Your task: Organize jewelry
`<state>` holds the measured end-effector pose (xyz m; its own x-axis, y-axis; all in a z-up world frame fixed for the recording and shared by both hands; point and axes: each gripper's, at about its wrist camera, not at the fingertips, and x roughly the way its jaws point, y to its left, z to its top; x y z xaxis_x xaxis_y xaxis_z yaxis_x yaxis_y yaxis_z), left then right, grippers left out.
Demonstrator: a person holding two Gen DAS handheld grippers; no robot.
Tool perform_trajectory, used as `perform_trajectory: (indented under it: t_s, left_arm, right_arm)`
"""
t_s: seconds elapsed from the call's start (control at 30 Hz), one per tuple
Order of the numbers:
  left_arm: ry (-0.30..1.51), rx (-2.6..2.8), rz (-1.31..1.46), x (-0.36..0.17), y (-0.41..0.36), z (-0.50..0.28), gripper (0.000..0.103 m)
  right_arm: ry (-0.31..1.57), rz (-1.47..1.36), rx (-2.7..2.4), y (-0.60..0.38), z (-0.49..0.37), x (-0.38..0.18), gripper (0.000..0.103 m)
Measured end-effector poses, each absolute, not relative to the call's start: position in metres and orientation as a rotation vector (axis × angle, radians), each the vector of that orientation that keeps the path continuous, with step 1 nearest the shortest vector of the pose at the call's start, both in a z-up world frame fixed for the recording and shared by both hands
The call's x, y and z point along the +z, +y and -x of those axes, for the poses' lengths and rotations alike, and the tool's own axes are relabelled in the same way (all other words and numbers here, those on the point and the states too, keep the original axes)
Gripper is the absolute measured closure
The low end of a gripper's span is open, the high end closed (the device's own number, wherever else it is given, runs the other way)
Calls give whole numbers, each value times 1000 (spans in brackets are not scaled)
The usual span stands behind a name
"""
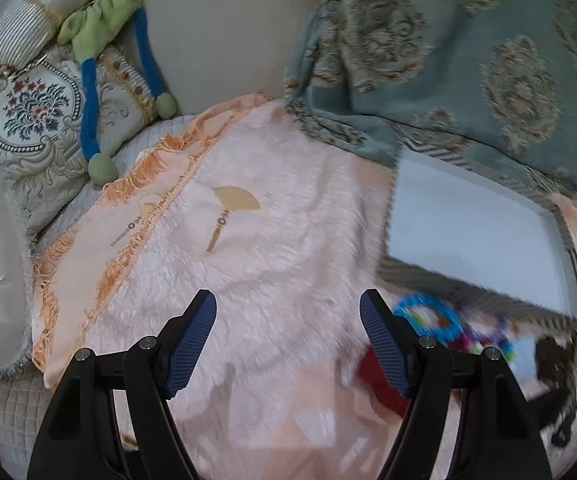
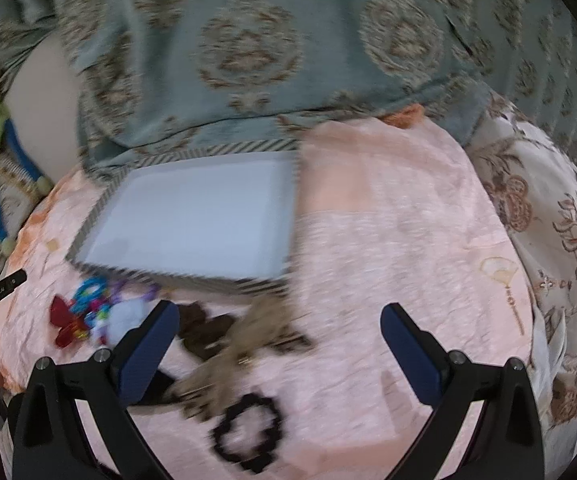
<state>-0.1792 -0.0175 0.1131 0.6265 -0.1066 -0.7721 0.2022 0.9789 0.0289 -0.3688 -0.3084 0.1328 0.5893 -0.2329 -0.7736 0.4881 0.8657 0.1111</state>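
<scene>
A pink plush blanket point(image 2: 388, 240) covers the bed and carries every task item. Behind it lies a teal patterned cover point(image 2: 248, 52); a floral embroidered cushion point(image 1: 36, 120) sits at the far left, with a green and blue plush toy point(image 1: 100, 40) draped over it. A shallow white tray point(image 2: 192, 220) with a striped rim rests on the blanket, just in front of the teal cover; its interior holds nothing visible. The jewelry lies outside the tray, along its near edge. A tan bow-shaped hair accessory point(image 2: 240, 352) extends from the tray's near rim toward the camera, partly over a dark brown piece point(image 2: 204, 332). A black scrunchie point(image 2: 248, 432) lies nearest the camera, apart from the tray. Left of these, a red butterfly clip point(image 2: 64, 324) touches a cluster of small multicoloured rings point(image 2: 96, 300), including a blue ring point(image 1: 428, 316); motion blur hides finer detail. The left claw point(image 1: 288, 320) is partly spread, with only blanket showing between its blue pads point(image 1: 192, 340). The right claw point(image 2: 280, 340) is spread wide and grips nothing; the accessories lie beneath it, clear of its pads point(image 2: 148, 356).
</scene>
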Motion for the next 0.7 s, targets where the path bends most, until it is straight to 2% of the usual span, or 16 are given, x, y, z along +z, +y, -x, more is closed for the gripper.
perform_trajectory:
  t_s: [0.3, 0.7]
  left_arm:
    - [851, -216, -114, 119, -23, 220, 43]
    - [828, -222, -132, 120, -36, 237, 43]
  right_arm:
    - [838, -207, -393, -252, 368, 140, 1]
    - [850, -219, -403, -246, 368, 135, 1]
